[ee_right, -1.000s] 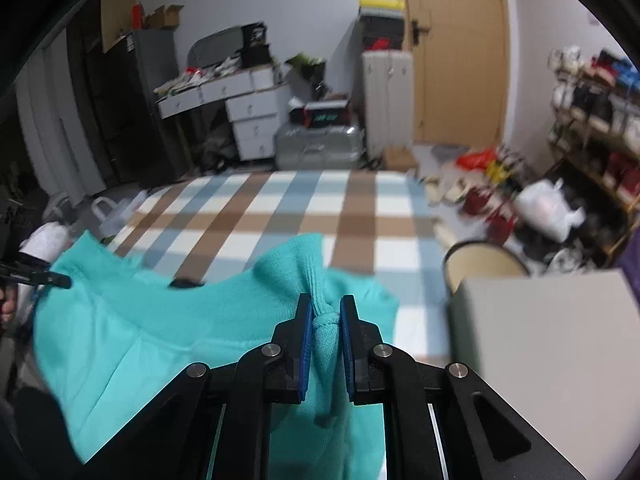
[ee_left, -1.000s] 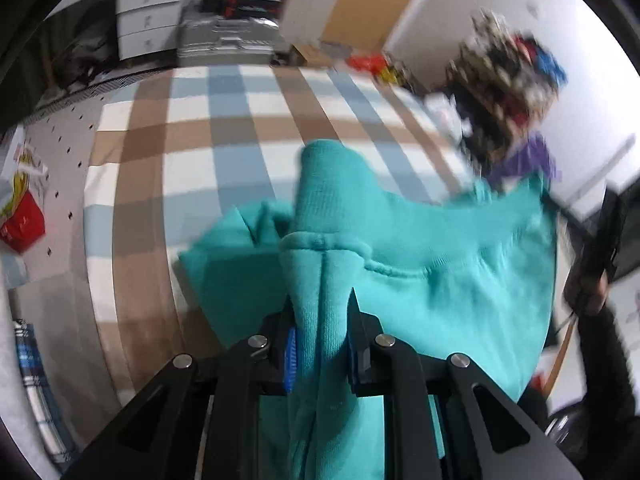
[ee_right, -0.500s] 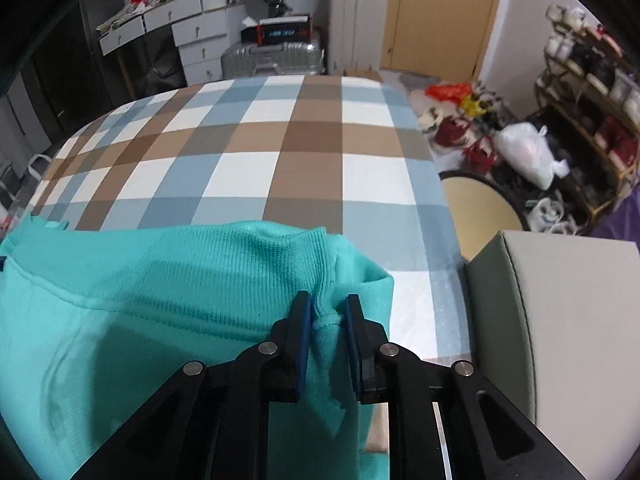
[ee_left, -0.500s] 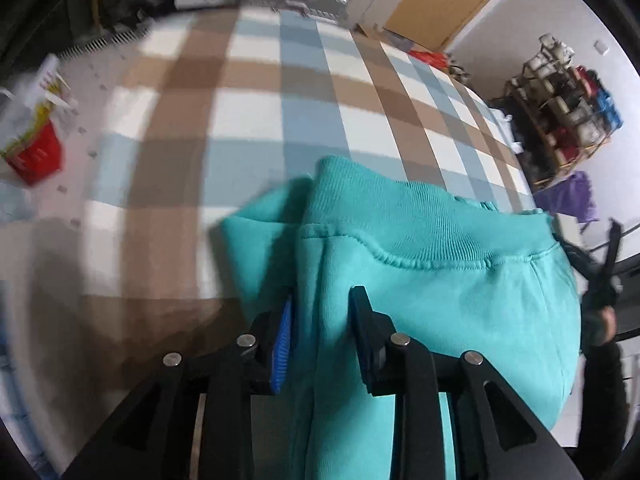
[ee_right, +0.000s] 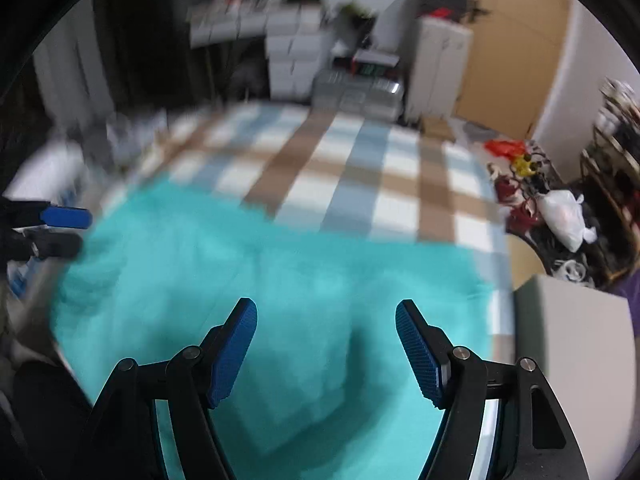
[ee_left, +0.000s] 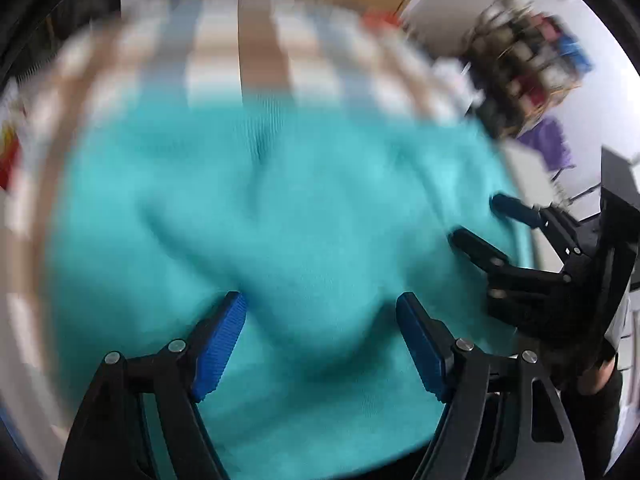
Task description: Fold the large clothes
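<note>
Blue ribbed pads are lining the black fingers of the left gripper [ee_left: 320, 320], whose jaws are opening wide, with a teal garment [ee_left: 280, 208] lying under and between them but not pinched by either pad. The right gripper [ee_right: 326, 328] is doing the same: its jaws are spreading, and the teal cloth is sitting loose below the gap. The garment is lying spread on a bed cover [ee_right: 360, 168] checked in brown, blue and white, near its closest edge. The left wrist view is catching the right gripper at its right side, hovering at the garment's edge in a dark-sleeved hand [ee_left: 560, 320], plus a shoe rack [ee_left: 528, 68] and a purple cloth [ee_left: 548, 140]. The right wrist view is showing the left gripper's tips at its left edge, a wooden door [ee_right: 516, 40], white drawers [ee_right: 292, 56], a silver suitcase [ee_right: 360, 92] and a white plastic bag [ee_right: 564, 216]. Both views are blurring heavily, so no writing is coming through legibly.
</note>
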Motion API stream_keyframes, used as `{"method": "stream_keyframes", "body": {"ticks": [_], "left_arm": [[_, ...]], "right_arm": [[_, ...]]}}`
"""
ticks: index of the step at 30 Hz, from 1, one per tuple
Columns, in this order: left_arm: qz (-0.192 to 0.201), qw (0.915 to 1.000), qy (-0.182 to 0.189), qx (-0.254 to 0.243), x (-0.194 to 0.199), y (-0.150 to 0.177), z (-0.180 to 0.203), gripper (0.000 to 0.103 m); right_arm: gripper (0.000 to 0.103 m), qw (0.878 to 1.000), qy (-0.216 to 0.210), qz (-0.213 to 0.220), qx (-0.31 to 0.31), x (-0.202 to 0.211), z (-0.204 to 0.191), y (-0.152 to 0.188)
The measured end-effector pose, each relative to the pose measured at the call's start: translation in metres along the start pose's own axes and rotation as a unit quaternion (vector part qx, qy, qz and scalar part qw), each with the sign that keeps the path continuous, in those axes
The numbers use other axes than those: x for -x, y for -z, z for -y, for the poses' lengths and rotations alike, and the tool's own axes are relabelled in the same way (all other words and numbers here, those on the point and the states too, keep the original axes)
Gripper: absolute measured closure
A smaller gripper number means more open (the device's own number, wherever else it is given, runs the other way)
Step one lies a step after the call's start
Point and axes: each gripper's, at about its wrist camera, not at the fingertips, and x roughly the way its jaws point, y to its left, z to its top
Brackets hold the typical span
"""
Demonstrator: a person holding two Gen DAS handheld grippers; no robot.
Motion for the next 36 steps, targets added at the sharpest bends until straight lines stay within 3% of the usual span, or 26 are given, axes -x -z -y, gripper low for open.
{"method": "stream_keyframes", "body": {"ticks": [2, 4, 8, 11, 13, 15, 17, 19, 21, 23, 25, 29, 30, 32, 33, 35, 36], "left_arm": [[0.029, 0.9993, -0.015, -0.019, -0.016, 0.006, -0.006, 0.029], [0.044, 0.9985, -0.015, -0.030, -0.014, 0.010, -0.009, 0.028], [0.042, 0.9985, -0.009, -0.032, -0.002, 0.015, -0.012, 0.028], [0.062, 0.9980, -0.002, -0.003, 0.030, 0.034, -0.016, 0.028], [0.081, 0.9961, 0.029, -0.022, 0.043, 0.050, -0.011, 0.028], [0.084, 0.9951, 0.029, -0.043, 0.045, 0.064, -0.003, 0.028], [0.067, 0.9959, -0.001, -0.062, 0.024, 0.069, -0.002, 0.027], [0.048, 0.9972, -0.021, -0.054, -0.006, 0.066, -0.009, 0.028], [0.077, 0.9943, -0.025, -0.070, -0.010, 0.066, -0.011, 0.027], [0.087, 0.9918, -0.048, -0.080, -0.010, 0.069, -0.005, 0.027], [0.086, 0.9918, -0.049, -0.081, -0.008, 0.069, -0.006, 0.027], [0.081, 0.9941, -0.045, -0.057, 0.011, 0.072, -0.010, 0.027], [0.098, 0.9925, -0.052, -0.053, 0.022, 0.075, -0.008, 0.027], [0.121, 0.9906, -0.026, -0.057, 0.030, 0.081, -0.002, 0.027], [0.124, 0.9904, 0.014, -0.060, 0.034, 0.083, 0.005, 0.027], [0.107, 0.9890, 0.082, -0.062, 0.022, 0.081, 0.018, 0.027], [0.098, 0.9903, 0.071, -0.068, 0.013, 0.081, 0.022, 0.027]], "right_arm": [[0.030, 0.998, 0.031, -0.049, 0.021, -0.043, -0.015, 0.017], [0.029, 0.999, 0.027, -0.023, 0.005, -0.049, -0.010, 0.026], [0.027, 0.999, -0.009, -0.019, -0.038, -0.041, 0.005, 0.026], [0.035, 0.998, -0.017, 0.004, -0.054, -0.003, 0.005, 0.028], [0.035, 0.994, -0.075, 0.040, -0.070, 0.034, -0.004, 0.035], [0.032, 0.990, -0.110, 0.063, -0.058, 0.062, -0.019, 0.045], [0.030, 0.992, -0.109, 0.051, -0.034, 0.066, -0.037, 0.054], [0.030, 0.997, -0.082, 0.005, -0.015, 0.043, -0.052, 0.064], [0.030, 0.994, -0.100, -0.040, -0.029, 0.007, -0.055, 0.075], [0.030, 0.991, -0.110, -0.031, -0.068, -0.012, -0.047, 0.079], [0.030, 0.991, -0.106, -0.027, -0.082, -0.016, -0.047, 0.075], [0.030, 0.993, -0.096, -0.020, -0.065, -0.001, -0.047, 0.072], [0.030, 0.993, -0.094, -0.010, -0.063, 0.011, -0.041, 0.073], [0.030, 0.994, -0.083, 0.017, -0.065, 0.036, -0.026, 0.077], [0.028, 0.995, -0.076, 0.022, -0.066, 0.043, -0.016, 0.080], [0.028, 0.994, -0.074, -0.001, -0.079, 0.034, 0.000, 0.087], [0.028, 0.992, -0.082, -0.036, -0.089, 0.016, 0.007, 0.092]]}}
